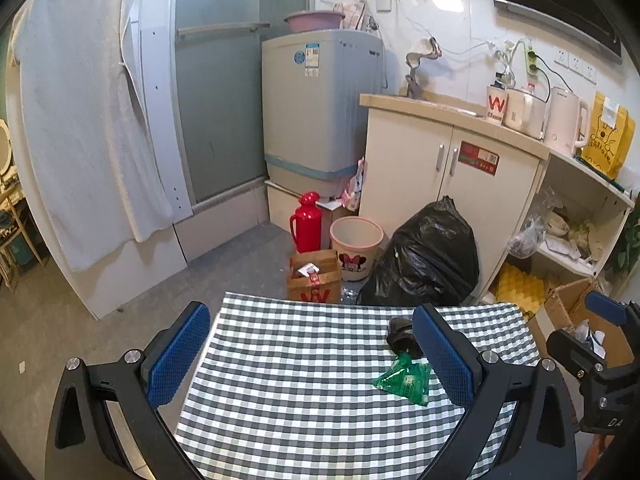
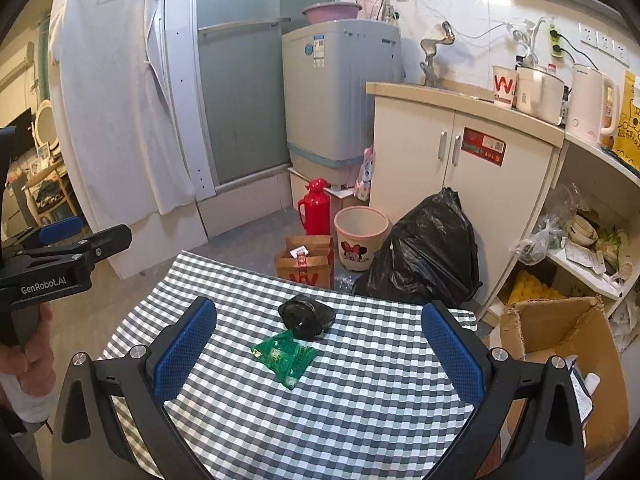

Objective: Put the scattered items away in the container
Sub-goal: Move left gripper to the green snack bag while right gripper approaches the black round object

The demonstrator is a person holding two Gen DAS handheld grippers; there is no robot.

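We count two items on the checked tabletop (image 2: pixel 360 420): one green packet (image 2: pixel 286 356), one crumpled black bag (image 2: pixel 306 316). Both grippers, left gripper (image 1: pixel 312 356) and right gripper (image 2: pixel 320 352), have jaws apart, empty.

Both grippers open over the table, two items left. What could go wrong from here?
1. The green packet lies flat and touches the black bag roll; the right gripper may nudge the roll or pinch the checked cloth.
2. The cardboard box sits off the table's right edge, so an early release could drop items on the floor.
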